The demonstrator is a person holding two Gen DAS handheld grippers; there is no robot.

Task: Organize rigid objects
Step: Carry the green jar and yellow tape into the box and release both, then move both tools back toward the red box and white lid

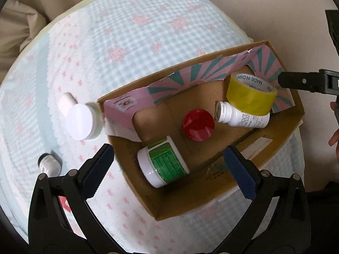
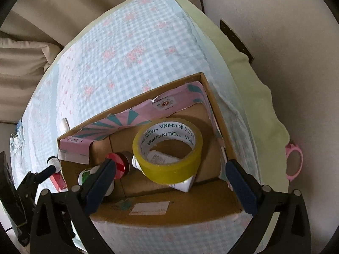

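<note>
An open cardboard box (image 1: 211,182) (image 2: 182,211) sits on a checked cloth. Inside lie a green-labelled white jar (image 1: 163,164), a red-capped jar (image 1: 198,124) (image 2: 118,165), a white pill bottle (image 1: 241,116) and a yellow tape roll (image 1: 250,93) (image 2: 169,150) leaning on the bottle. My left gripper (image 1: 169,171) is open and empty above the box, over the green jar. My right gripper (image 2: 169,186) is open and empty above the box's near wall, close to the tape roll. A white-lidded jar (image 1: 81,121) stands outside the box on the left.
A small dark bottle (image 1: 48,165) and a white eraser-like block (image 1: 65,103) lie on the cloth left of the box. A red flat item (image 2: 59,182) lies beside the box. A pink ring (image 2: 293,162) hangs off the bed's right edge. A wall is on the right.
</note>
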